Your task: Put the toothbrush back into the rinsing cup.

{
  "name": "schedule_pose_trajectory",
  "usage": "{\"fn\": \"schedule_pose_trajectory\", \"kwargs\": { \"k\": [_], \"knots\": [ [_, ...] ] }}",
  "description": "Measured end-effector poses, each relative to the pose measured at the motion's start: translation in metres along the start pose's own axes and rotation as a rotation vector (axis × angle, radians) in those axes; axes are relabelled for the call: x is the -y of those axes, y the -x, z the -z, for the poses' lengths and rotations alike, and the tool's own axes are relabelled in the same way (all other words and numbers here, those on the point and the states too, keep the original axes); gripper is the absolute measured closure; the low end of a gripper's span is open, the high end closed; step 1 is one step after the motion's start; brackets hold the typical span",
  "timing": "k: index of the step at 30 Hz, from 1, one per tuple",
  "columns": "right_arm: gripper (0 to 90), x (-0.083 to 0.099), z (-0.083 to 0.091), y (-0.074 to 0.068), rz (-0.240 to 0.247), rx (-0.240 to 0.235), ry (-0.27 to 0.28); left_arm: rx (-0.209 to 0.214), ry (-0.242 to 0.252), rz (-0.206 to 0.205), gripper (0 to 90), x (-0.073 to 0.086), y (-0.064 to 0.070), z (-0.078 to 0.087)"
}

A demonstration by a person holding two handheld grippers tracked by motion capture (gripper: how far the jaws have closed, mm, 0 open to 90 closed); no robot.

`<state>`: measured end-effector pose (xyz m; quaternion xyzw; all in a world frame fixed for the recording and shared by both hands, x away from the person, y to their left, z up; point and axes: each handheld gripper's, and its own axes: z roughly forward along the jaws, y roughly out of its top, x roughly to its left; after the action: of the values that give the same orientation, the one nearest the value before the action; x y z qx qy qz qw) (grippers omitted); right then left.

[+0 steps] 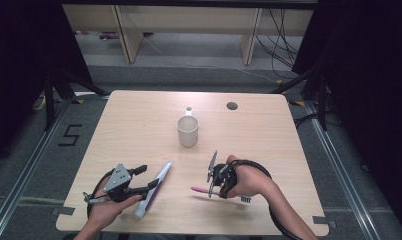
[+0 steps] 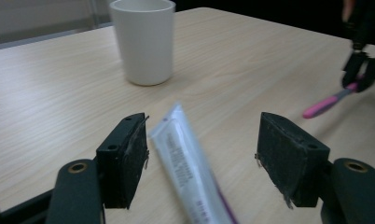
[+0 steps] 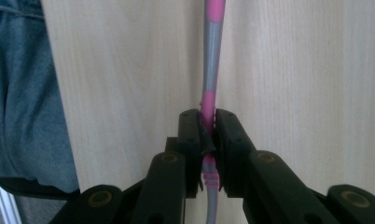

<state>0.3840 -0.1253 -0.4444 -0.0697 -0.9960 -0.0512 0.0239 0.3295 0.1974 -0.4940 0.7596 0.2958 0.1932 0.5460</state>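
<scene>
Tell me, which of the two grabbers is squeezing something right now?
The right gripper: its jaws pinch the pink toothbrush. The left gripper is wide open around the toothpaste tube.

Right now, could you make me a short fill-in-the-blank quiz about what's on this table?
1. The right tool is shut on a pink and grey ____.
2. The left tool stands ____ around the toothpaste tube.
3. Mid-table stands a white ____.
4. The table top is made of pale ____.

Missing words: toothbrush; open; cup; wood

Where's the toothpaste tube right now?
In the high view the toothpaste tube lies on the table's near left part, below and left of the white cup, right beside the open left gripper, whose jaws straddle it.
</scene>
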Motion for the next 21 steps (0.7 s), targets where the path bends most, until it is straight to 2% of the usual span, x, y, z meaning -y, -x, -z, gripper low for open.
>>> {"fn": "schedule_pose_trajectory", "kwargs": {
  "k": [2, 3, 4, 5, 6, 7, 9, 10, 11, 12, 14, 18, 19, 20, 21],
  "knots": [
    [81.6, -0.001, 0.003, -0.001, 0.053, -0.006, -0.005, 0.056, -0.002, -0.013, 33.2, -0.003, 0.006, -0.002],
    [81.6, -0.001, 0.004, -0.001, 0.082, -0.004, -0.011, 0.077, -0.02, -0.025, 33.4, -0.006, 0.01, -0.002],
    [81.6, -0.002, 0.006, -0.003, 0.079, -0.016, -0.025, 0.09, -0.023, -0.033, 33.6, -0.007, 0.013, -0.003],
    [81.6, -0.002, 0.007, -0.003, 0.103, -0.013, -0.03, 0.107, -0.026, -0.042, 33.7, -0.008, 0.015, -0.004],
    [81.6, -0.003, 0.007, -0.003, 0.099, -0.009, -0.034, 0.13, -0.041, -0.065, 33.7, -0.01, 0.018, -0.006],
    [81.6, -0.003, 0.007, -0.002, 0.119, -0.005, -0.026, 0.14, -0.05, -0.076, 33.8, -0.012, 0.02, -0.007],
    [81.6, -0.003, 0.007, -0.001, 0.141, -0.006, -0.028, 0.186, -0.072, -0.095, 33.8, -0.014, 0.025, -0.011],
    [81.6, -0.005, 0.008, -0.002, 0.142, -0.01, -0.032, 0.203, -0.093, -0.122, 33.9, -0.016, 0.027, -0.013],
    [81.6, -0.005, 0.008, -0.004, 0.123, -0.013, -0.04, 0.215, -0.104, -0.135, 34.0, -0.017, 0.03, -0.016],
    [81.6, -0.005, 0.007, -0.002, 0.157, -0.012, -0.027, 0.232, -0.115, -0.151, 34.0, -0.017, 0.032, -0.019],
    [81.6, -0.007, 0.008, -0.004, 0.145, -0.01, -0.036, 0.255, -0.126, -0.199, 33.9, -0.019, 0.038, -0.027],
    [81.6, -0.01, 0.008, -0.004, 0.202, -0.016, -0.019, 0.316, -0.148, -0.226, 37.3, -0.021, 0.048, -0.042],
    [81.6, -0.011, 0.009, -0.005, 0.207, -0.019, -0.015, 0.323, -0.166, -0.25, 39.0, -0.021, 0.049, -0.045],
    [81.6, -0.011, 0.01, -0.008, 0.168, -0.015, -0.022, 0.336, -0.171, -0.259, 39.8, -0.021, 0.052, -0.049],
    [81.6, -0.011, 0.01, -0.007, 0.183, -0.02, -0.011, 0.341, -0.182, -0.277, 40.1, -0.021, 0.053, -0.051]
  ]
}}
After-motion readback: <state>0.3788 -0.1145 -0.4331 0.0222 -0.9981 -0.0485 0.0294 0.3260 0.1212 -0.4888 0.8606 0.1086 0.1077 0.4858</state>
